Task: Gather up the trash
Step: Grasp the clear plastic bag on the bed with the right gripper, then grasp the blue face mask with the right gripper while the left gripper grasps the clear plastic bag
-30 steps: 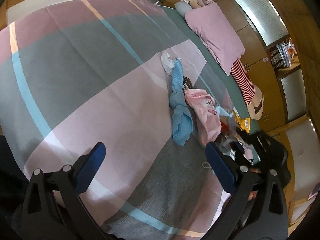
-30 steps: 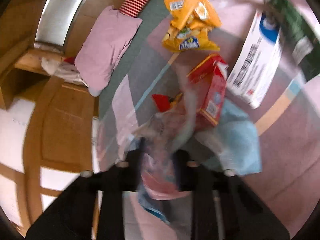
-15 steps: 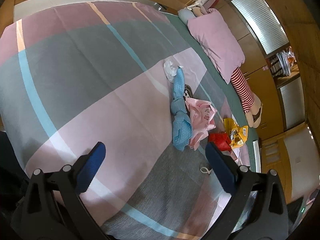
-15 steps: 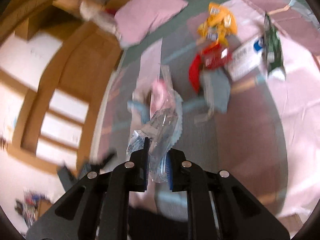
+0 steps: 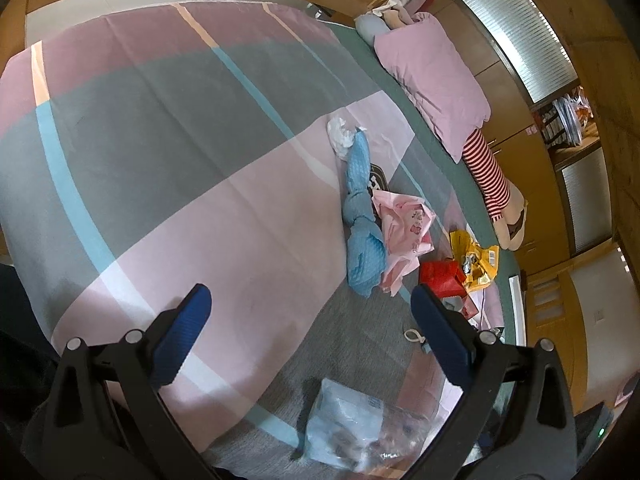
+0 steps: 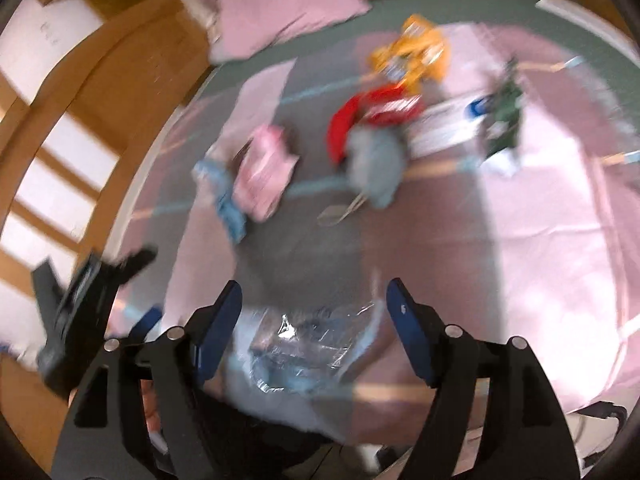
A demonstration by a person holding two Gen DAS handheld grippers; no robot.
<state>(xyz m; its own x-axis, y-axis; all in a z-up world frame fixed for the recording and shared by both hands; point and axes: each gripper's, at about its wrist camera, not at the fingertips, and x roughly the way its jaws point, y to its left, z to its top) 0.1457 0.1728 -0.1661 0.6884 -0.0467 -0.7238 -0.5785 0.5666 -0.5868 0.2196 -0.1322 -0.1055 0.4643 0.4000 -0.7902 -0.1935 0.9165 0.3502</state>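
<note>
A clear crinkled plastic wrapper (image 6: 308,352) lies loose below my right gripper (image 6: 314,300), whose jaws are opening with no pad pressing on it. The same wrapper (image 5: 356,428) shows near the bed's front edge, under my open left gripper (image 5: 308,304), which holds nothing. Farther up the striped bedspread (image 5: 168,152) lies a heap of trash: a pink bag (image 5: 404,224), a red packet (image 5: 440,278), a yellow snack bag (image 5: 476,256) and a white crumpled scrap (image 5: 340,136). The right wrist view, blurred, shows the red packet (image 6: 376,112), the yellow bag (image 6: 412,52) and a green wrapper (image 6: 504,120).
A blue knotted cloth (image 5: 360,208) lies beside the pink bag. A pink pillow (image 5: 432,76) and a striped-legged doll (image 5: 488,176) sit at the bed's far side, with wooden cupboards (image 5: 576,240) behind. The other gripper (image 6: 84,300) shows at the left of the right wrist view.
My right gripper carried the clear wrapper away from the heap toward the bed's front edge, rolled, then opened and let it go. The wrapper now shows under the still left gripper.
</note>
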